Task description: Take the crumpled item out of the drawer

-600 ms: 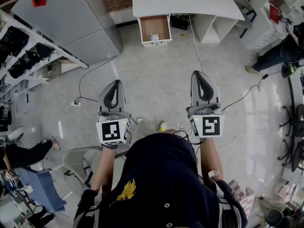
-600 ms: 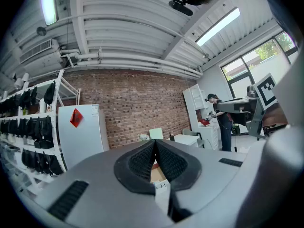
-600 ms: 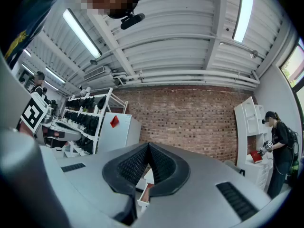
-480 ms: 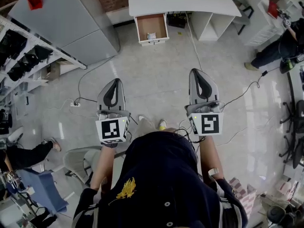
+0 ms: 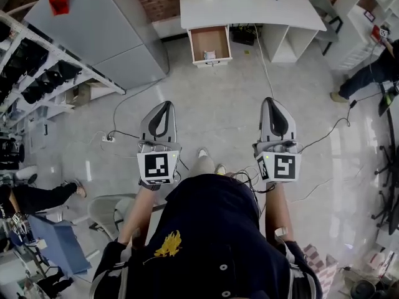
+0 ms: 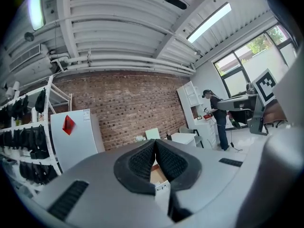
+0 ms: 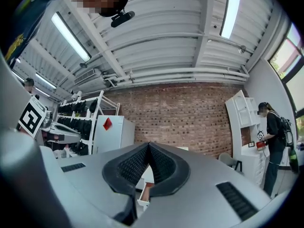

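Note:
The open wooden drawer juts out from under the white desk at the far end of the floor. A small pale crumpled item lies at the drawer's front. My left gripper and right gripper are held out side by side over the floor, far short of the drawer. Both are shut with nothing between the pads. In the left gripper view the left gripper points at the drawer. In the right gripper view the right gripper is shut, with the drawer just below it.
A grey cabinet stands left of the desk, with shelves of dark gear beside it. Cables and a power strip lie on the floor. A person stands at the right, another sits at the lower left near a chair.
The head view has shifted a little: desk and drawer sit slightly lower and further right. Both grippers stay shut and level over the floor.

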A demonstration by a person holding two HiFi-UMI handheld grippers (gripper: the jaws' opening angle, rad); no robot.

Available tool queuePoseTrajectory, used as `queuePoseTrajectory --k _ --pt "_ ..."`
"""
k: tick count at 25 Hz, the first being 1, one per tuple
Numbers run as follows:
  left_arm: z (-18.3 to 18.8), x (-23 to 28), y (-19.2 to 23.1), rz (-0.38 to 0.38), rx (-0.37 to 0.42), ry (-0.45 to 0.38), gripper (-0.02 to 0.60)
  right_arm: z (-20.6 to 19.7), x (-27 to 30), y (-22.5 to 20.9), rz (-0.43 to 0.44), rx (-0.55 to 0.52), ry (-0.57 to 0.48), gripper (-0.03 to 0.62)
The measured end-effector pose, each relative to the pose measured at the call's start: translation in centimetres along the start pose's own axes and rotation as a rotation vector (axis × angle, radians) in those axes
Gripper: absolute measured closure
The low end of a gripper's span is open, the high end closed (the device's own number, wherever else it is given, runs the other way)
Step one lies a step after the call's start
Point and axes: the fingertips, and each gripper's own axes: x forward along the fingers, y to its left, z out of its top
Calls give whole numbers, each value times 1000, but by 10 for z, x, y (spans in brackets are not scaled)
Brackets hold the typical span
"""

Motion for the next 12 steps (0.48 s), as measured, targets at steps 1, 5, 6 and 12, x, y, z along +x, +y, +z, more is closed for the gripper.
queuePoseTrajectory --k 1,5,6,12 --pt "-2 2 4 5 0 3 563 -2 4 0 0 6 3 567" --pt "-20 15 23 26 -15 35 563 -10 30 3 21 24 13 567" --pt "-26 20 29 31 -24 45 563 -13 39 4 26 22 18 566" --pt "-82 82 83 50 -85 96 563 -42 122 14 36 -23 65 566"
